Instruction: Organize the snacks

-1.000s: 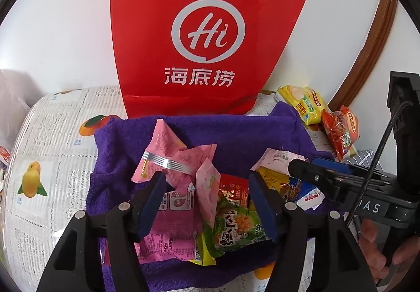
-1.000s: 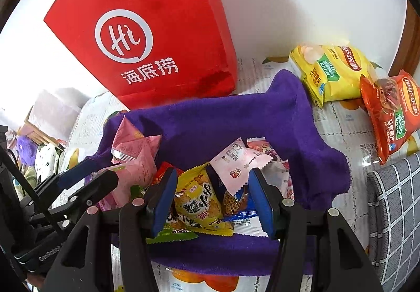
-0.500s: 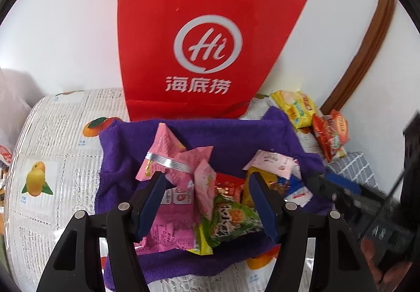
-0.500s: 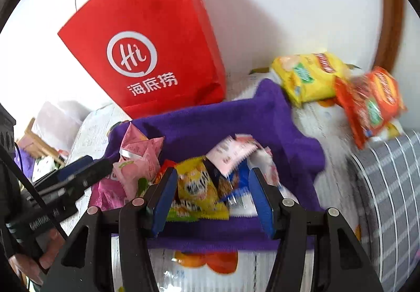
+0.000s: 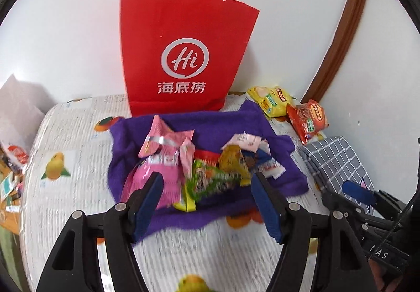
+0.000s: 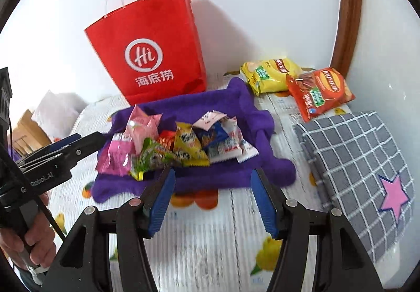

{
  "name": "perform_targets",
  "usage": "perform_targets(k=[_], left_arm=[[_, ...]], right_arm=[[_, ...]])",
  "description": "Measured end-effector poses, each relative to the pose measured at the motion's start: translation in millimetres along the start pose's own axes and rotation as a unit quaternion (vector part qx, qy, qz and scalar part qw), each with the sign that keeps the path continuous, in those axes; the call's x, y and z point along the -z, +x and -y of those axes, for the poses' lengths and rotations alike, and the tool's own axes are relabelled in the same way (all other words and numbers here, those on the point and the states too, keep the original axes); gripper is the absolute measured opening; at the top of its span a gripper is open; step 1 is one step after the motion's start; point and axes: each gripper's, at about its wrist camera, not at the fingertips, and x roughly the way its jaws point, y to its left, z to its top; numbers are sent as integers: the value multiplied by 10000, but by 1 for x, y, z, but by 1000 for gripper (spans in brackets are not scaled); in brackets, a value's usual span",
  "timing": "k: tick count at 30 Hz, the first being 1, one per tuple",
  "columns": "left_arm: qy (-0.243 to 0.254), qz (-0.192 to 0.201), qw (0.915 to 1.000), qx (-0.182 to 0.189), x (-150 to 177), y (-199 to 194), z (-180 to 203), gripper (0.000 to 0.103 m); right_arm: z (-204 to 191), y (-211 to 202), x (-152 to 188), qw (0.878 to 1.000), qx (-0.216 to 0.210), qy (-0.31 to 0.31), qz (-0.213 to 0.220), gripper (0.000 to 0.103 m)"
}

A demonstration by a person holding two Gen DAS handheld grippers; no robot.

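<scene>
Snacks [image 5: 199,160] heaped on purple cloth [image 5: 275,142], beyond right gripper [image 6: 211,202]

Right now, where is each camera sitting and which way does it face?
Left wrist: on the left tool, open, angled down at small snack packets on a purple cloth; the right tool shows at its right edge.
Right wrist: on the right tool, open, facing the same pile; the left tool and a hand show at left.
Shared: red paper bag, yellow and orange chip bags.
</scene>
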Motion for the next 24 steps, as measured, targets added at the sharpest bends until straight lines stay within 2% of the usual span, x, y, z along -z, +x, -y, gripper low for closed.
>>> perform_targets(k=[2,5,8,11,17,21,24], left_arm=[[33,-12,10000,-31,11,-12,3,69],[89,-2,9999,-61,30,-31,9,71],[184,109,9997,-152,48,-50,18,76],[331,201,9988,-304,66,-69,29,77],[216,281,9989,-293,99,-101,40,85],[327,470,9976,-392,117,-126,52,96],[419,596,9964,-444,127,-143,61,97]], right_arm=[[-6,-12,11,9999,-47,-90,60,63],[-13,-31,29,9998,-101,-108,111,76],[-20,-51,45,9995,-21,-194,239,85],[-21,-69,58,9990,32,-188,403,93],[-14,-106,87,9985,137,-33,530,94],[-10,-138,103,9966,386,16,723,96],[-10,-155,114,9959,436,7,792,96]])
